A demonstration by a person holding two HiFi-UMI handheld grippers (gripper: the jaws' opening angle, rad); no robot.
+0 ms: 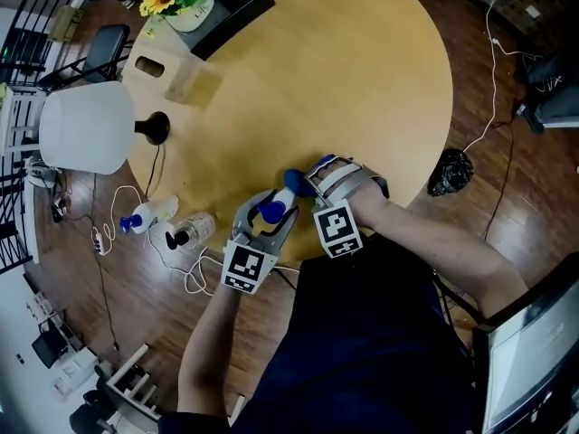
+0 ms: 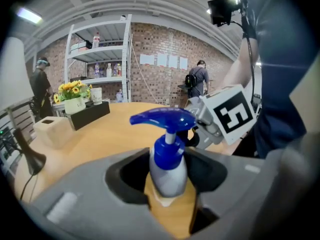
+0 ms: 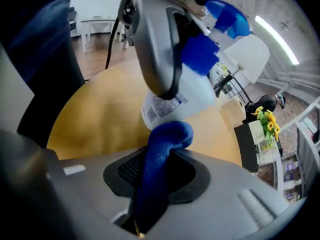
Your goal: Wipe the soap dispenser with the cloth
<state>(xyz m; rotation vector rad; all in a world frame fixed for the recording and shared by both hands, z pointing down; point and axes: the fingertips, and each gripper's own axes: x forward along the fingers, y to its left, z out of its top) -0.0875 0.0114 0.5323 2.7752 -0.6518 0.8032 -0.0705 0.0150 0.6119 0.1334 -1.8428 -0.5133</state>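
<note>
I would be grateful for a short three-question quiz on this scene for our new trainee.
1. True or false: the right gripper holds a red sponge.
2. What is clamped between the left gripper's jaws? A the lamp, B the soap dispenser, C the flower pot.
3. What colour is the dispenser's pump head?

Key:
1. False. It is shut on the blue cloth, which touches the dispenser's body.
2. B.
3. Blue.
</note>
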